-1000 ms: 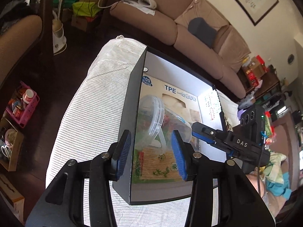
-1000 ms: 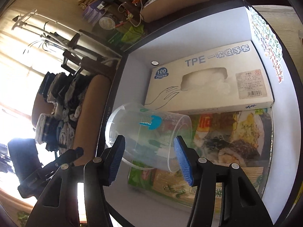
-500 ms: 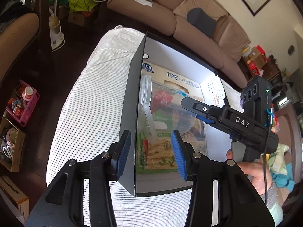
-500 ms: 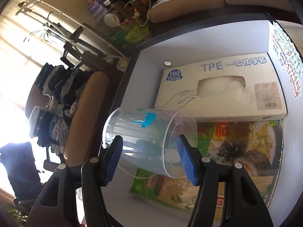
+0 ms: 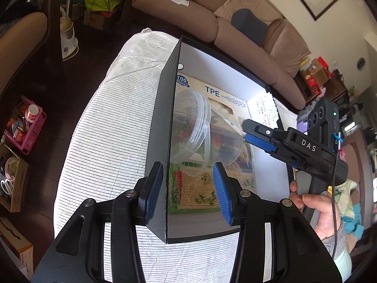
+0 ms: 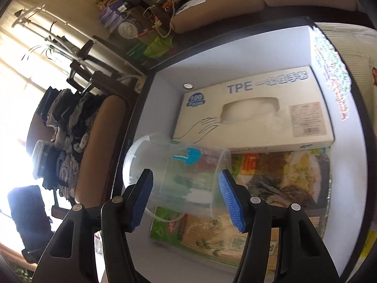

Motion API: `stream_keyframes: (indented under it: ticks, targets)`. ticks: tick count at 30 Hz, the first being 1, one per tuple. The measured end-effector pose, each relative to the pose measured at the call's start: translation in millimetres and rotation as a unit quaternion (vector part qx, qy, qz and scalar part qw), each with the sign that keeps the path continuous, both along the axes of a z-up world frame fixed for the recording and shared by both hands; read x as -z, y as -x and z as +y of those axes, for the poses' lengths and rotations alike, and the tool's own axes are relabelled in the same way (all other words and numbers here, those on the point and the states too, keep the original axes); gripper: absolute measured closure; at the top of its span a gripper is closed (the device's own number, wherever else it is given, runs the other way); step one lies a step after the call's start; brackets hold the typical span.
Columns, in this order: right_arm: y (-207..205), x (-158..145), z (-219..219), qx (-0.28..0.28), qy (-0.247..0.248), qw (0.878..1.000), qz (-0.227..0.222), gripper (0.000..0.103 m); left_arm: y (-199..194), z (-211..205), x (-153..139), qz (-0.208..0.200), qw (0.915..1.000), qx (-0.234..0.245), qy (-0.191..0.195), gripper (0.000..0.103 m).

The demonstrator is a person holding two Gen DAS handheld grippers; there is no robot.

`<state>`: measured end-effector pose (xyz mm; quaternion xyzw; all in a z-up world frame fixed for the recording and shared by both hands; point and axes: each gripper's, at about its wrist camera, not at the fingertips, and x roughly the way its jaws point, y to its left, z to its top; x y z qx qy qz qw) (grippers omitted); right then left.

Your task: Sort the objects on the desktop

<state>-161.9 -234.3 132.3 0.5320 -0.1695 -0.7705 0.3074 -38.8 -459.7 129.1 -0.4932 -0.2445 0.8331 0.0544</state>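
A clear plastic cup (image 5: 198,136) (image 6: 179,165) lies on its side inside the black box (image 5: 160,141) (image 6: 139,108), mouth towards the box's left wall, resting on a food packet (image 6: 282,176) and a bamboo mat pack (image 6: 212,233). A white glove box (image 6: 247,108) (image 5: 212,89) lies behind it. My right gripper (image 6: 186,200) (image 5: 249,134) is open, its blue pads flanking the cup without visibly pressing it. My left gripper (image 5: 187,191) hangs open over the box's left wall, which runs between its fingers.
The box stands on a striped cloth table (image 5: 106,141). A beige sofa (image 5: 235,23) lies beyond it, and a pink basket (image 5: 26,127) sits on the dark floor at left. A person's hand (image 5: 313,207) grips the right tool. A chair piled with clothes (image 6: 66,129) stands left of the box.
The right gripper's fingers spread slightly wider around the cup, and the gripper drew back a little. The cup's mouth now faces the left view more. The left gripper barely moved.
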Motion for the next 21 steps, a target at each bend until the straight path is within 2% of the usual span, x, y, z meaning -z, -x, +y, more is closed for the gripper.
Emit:
stream_keyframes:
  ticks: [4,8,12,15,17,21]
  targets:
    - [3.8,-4.2,27.7,0.018,-0.004,1.0,0.0,0.041,8.8,10.9,-10.5,0.01,0.9999,0.009,0.008,0.062]
    - [-0.3,-21.8,44.2,0.01,0.006,1.0,0.012,0.041,32.4,35.6,-23.6,0.017,0.9981,0.035,0.047,0.061]
    - [-13.5,-56.3,62.3,-0.015,0.004,0.998,0.061,0.041,65.0,63.4,-13.8,-0.019,0.9898,0.062,0.127,0.057]
    - [-19.8,-72.0,78.2,-0.026,0.007,0.997,0.076,0.041,78.9,79.0,-2.8,-0.046,0.9831,0.075,0.16,0.057]
    - [-21.6,-76.8,86.5,-0.031,0.007,0.996,0.079,0.04,82.3,85.5,-4.2,-0.049,0.9834,0.074,0.158,0.056]
    - [-23.0,-77.3,97.3,-0.035,0.011,0.996,0.08,0.04,87.6,102.5,-4.2,-0.05,0.9904,0.078,0.102,0.056]
